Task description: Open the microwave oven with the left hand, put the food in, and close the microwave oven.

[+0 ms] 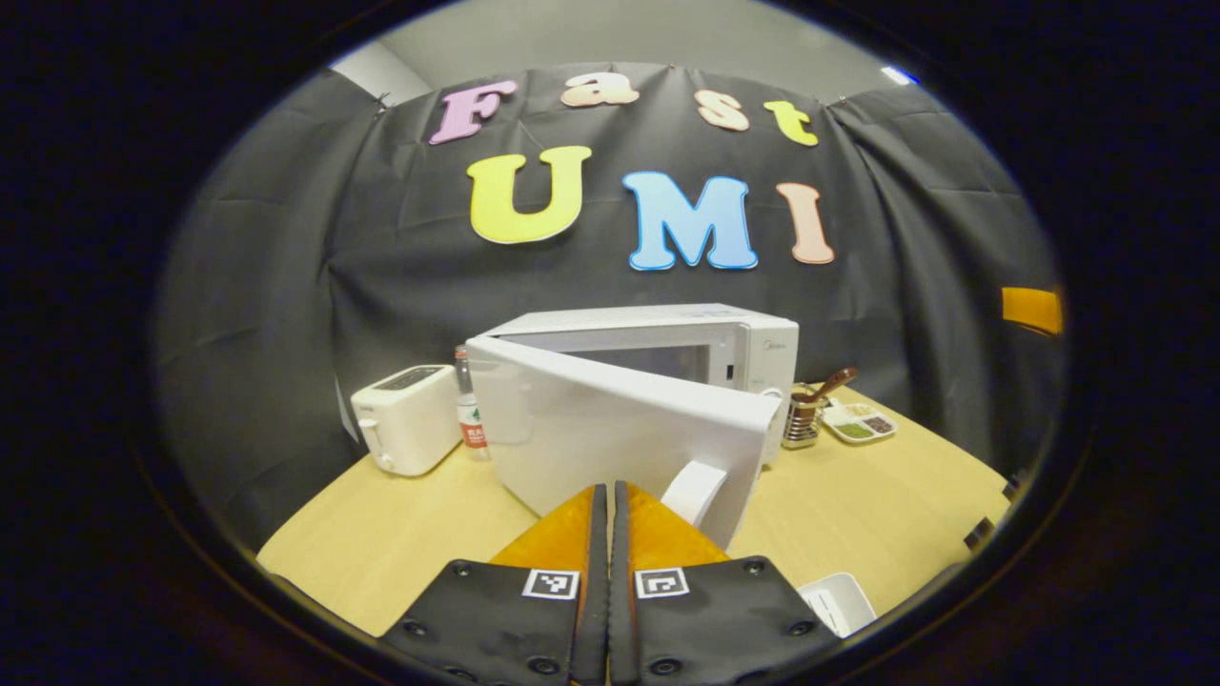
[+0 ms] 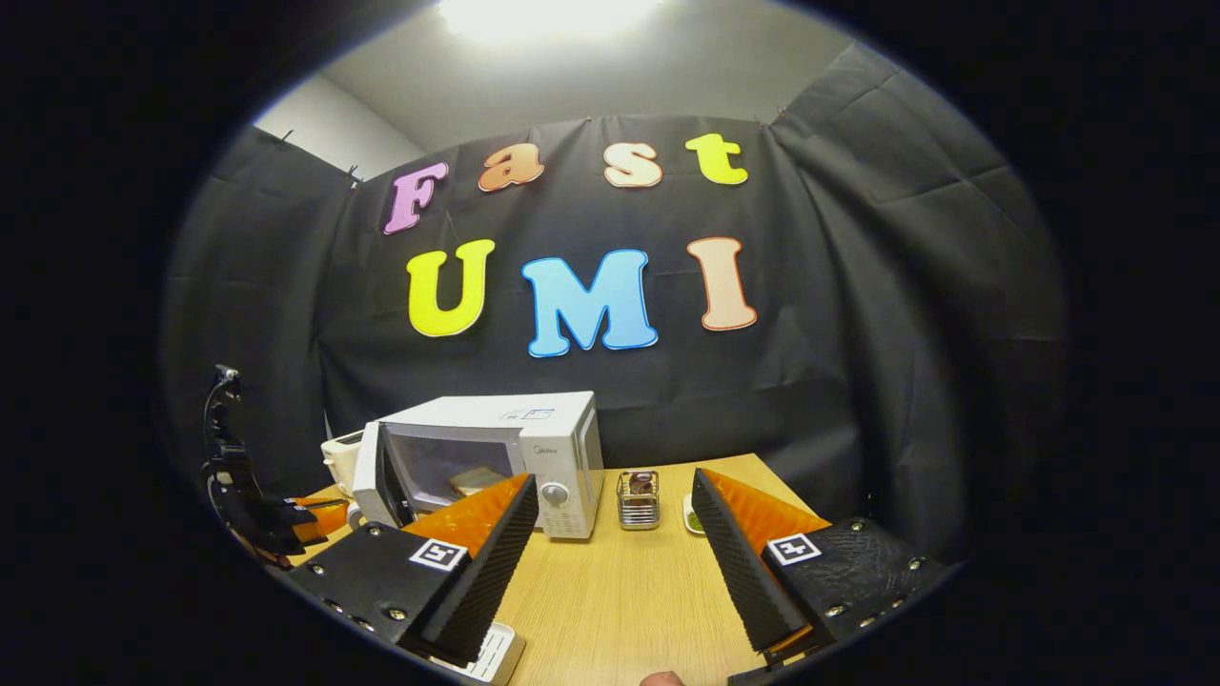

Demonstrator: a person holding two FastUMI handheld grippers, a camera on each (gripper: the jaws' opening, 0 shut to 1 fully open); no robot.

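Note:
The white microwave (image 1: pixel 667 333) stands at the back of the wooden table, its door (image 1: pixel 610 429) swung partly open toward me. My left gripper (image 1: pixel 607 488) is shut with nothing between its fingers, its tips close to the door's outer face just left of the white handle (image 1: pixel 696 491). In the right gripper view the microwave (image 2: pixel 534 429) shows its open cavity, with a tan piece of food (image 2: pixel 477 479) lying inside. My right gripper (image 2: pixel 615 481) is held open and empty over the table, well in front of the oven. The left gripper (image 2: pixel 305 514) appears at the far left there.
A white toaster (image 1: pixel 405 429) and a plastic bottle (image 1: pixel 469 410) stand left of the microwave. A metal utensil holder (image 1: pixel 805 419) and a small divided dish (image 1: pixel 861 424) sit to its right. A white tray (image 1: pixel 839 600) lies at the near table edge.

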